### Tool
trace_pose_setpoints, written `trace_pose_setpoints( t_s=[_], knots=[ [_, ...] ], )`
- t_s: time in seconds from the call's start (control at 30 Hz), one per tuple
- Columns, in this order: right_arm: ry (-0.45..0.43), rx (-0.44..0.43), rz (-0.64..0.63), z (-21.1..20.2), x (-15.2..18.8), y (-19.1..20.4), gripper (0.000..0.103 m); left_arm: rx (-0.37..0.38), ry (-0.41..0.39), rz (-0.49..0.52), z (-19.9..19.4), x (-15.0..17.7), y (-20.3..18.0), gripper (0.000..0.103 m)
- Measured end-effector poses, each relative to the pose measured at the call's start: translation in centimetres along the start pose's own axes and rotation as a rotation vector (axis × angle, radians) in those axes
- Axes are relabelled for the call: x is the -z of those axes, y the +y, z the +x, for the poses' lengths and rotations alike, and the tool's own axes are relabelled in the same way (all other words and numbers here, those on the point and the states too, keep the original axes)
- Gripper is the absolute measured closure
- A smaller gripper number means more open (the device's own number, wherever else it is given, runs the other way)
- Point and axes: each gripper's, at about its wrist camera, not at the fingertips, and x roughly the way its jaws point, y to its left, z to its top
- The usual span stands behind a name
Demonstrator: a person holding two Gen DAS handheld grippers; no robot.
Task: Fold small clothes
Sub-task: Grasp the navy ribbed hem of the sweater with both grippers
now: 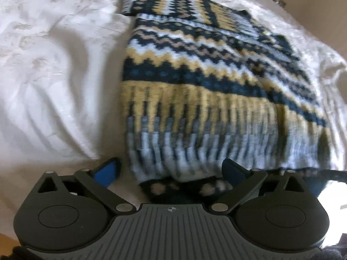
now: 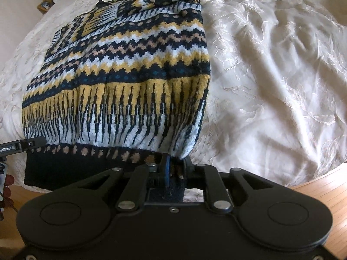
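Right gripper [image 2: 174, 169] pinches the sweater [image 2: 121, 82] hem; left gripper [image 1: 171, 171] gapes wide, empty: close it on the near hem before lifting evenly.

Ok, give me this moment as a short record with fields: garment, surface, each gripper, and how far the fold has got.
garment: patterned knit sweater, navy, yellow and pale blue bands, sleeves folded in over the body
surface: white bedspread, wrinkled
left gripper: open, fingers on either side of the navy hem, not closed on it
right gripper: shut on the hem at the sweater's right corner
fold stage: hem not yet carried toward the collar; sweater lies at full length
background: small bedside table beyond the bed
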Motion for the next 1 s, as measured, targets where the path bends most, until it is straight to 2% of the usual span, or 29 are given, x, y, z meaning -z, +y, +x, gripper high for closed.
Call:
trace_pose_setpoints(
  t_s=[0.13, 0.23, 0.3, 0.33, 0.4, 0.53, 0.57, 0.6, 0.67, 0.73, 0.83, 1.0],
  knots=[
    [0.003, 0.001, 0.029, 0.5, 0.1, -0.2, 0.075, 0.063, 0.024, 0.043, 0.2, 0.2, -1.1, 0.002],
    [-0.005, -0.002, 0.064, 0.8, 0.0, -0.6, 0.061, 0.062, 0.024, 0.055, 0.1, 0.7, -1.6, 0.003],
    [-0.009, -0.016, 0.087, 1.0, -0.1, -0.8, 0.057, 0.065, 0.019, 0.033, -0.1, 1.0, -1.4, 0.007],
    [-0.012, -0.015, 0.092, 1.1, -0.1, -0.8, 0.056, 0.055, 0.011, 0.018, -0.3, 1.1, -1.2, 0.012],
    [-0.015, -0.014, 0.097, 1.3, -0.1, -0.8, 0.055, 0.015, 0.009, -0.006, -0.5, 0.9, -0.8, 0.034],
    [-0.03, -0.019, 0.115, 1.4, -0.1, -0.9, 0.053, 0.024, 0.035, -0.011, -0.7, 0.3, 0.1, 0.051],
    [-0.03, -0.022, 0.116, 1.5, -0.2, -0.9, 0.052, 0.028, 0.038, -0.006, -0.7, 0.1, 0.2, 0.063],
    [-0.028, -0.027, 0.116, 1.5, -0.2, -0.9, 0.055, 0.043, 0.037, -0.007, -0.8, 0.0, 0.4, 0.075],
    [-0.018, -0.039, 0.122, 1.4, -0.2, -0.9, 0.084, 0.074, 0.039, -0.018, -1.1, -0.2, 0.7, 0.082],
    [-0.014, -0.056, 0.145, 1.1, -0.4, -0.9, 0.084, 0.087, 0.032, -0.008, -1.3, -0.4, 0.3, 0.087],
    [-0.039, -0.115, 0.166, -0.3, -0.8, -0.9, 0.085, 0.102, -0.004, 0.002, -2.6, -0.6, -0.2, 0.088],
    [-0.089, -0.201, 0.212, -2.8, -2.2, -1.3, 0.086, 0.146, -0.051, -0.066, -4.9, -1.3, -0.1, 0.088]
  ],
)
